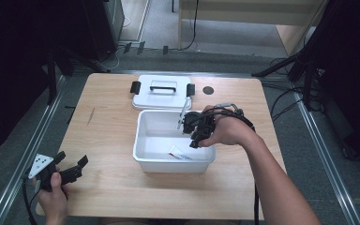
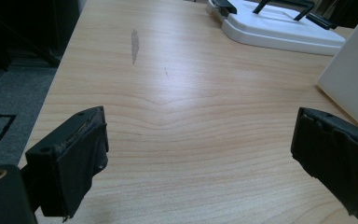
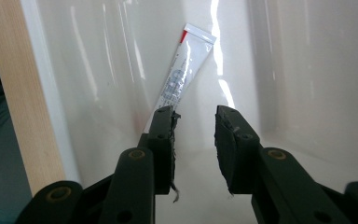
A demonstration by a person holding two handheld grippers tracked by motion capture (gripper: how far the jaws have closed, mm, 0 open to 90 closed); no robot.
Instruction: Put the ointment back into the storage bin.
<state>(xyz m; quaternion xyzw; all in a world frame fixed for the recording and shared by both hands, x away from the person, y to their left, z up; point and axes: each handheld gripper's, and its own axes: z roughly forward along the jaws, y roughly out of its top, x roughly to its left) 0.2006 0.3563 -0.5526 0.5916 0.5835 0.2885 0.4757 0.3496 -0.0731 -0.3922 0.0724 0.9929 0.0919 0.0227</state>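
Inside the white bin [image 1: 143, 140], tube [image 3: 182, 74] against the near wall, right gripper [image 3: 195, 122] above.

I see my 2 black grippers: left gripper [image 1: 70, 166] carries a grey dotted plate, right gripper [image 3: 195, 126] brass rivets.

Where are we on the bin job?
Done: lid is off, lying behind the white bin. In hand: nothing; the right gripper hangs open inside the bin above the tube. Left gripper idles open. Left: grasping the tube, if that's the goal.
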